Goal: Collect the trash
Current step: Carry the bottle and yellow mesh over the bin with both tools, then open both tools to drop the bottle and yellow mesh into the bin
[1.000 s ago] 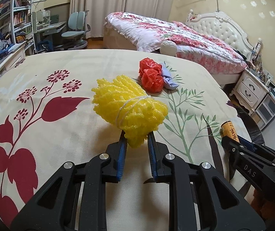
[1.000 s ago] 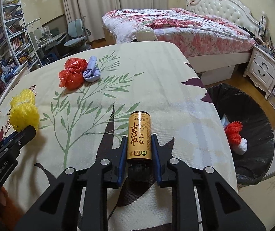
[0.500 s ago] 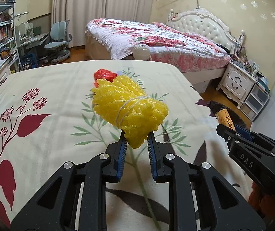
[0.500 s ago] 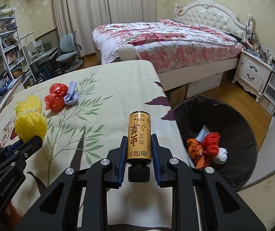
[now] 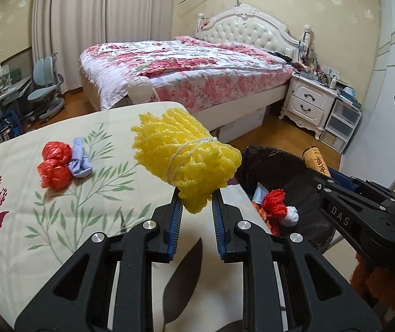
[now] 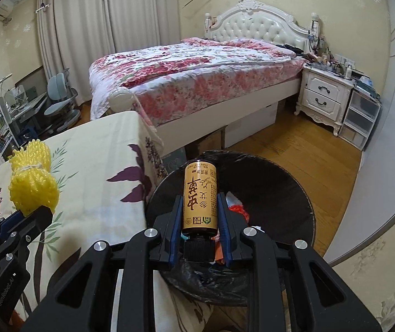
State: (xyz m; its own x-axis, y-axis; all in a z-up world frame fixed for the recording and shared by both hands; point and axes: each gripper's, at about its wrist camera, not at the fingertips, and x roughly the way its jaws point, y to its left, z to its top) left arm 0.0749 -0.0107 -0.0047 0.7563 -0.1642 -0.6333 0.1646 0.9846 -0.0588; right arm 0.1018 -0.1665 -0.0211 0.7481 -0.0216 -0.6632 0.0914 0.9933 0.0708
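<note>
We find both grippers loaded and close to the drop point. The right gripper point(image 6: 199, 222) has its jaws pinching a gold bottle point(image 6: 199, 197) by the lower body, cap toward the wrist; the bottle's long axis runs along the jaws toward 12 o'clock in the right wrist view. The black-lined trash bin point(image 6: 280, 182) lies directly beneath and beyond the bottle, its opening spreading from 9 to 3 o'clock around the jaws, so we judge this hand the nearer of the two and already over the mouth.

The left gripper point(image 5: 196, 204) has its jaws pinching the lower end of a yellow foam net bundle point(image 5: 183, 157), tied with string, its long axis leaning up toward 11 o'clock. From these jaws the bin point(image 5: 302, 193) lies at about 3 o'clock, past the edge of the table point(image 5: 59, 221); the bundle hangs at the table's edge and we judge that it needs carrying further right before release.

The bin holds a red yarn ball point(image 5: 276, 203), a small white wad point(image 5: 290, 217) touching it, and paper scraps; the rest is hidden behind the bottle and, we believe, includes orange material.

On the table at 10 o'clock from the left jaws lie red crumpled wrappers point(image 5: 55, 166) touching a pale purple wad point(image 5: 80, 163), uncollected.
</note>
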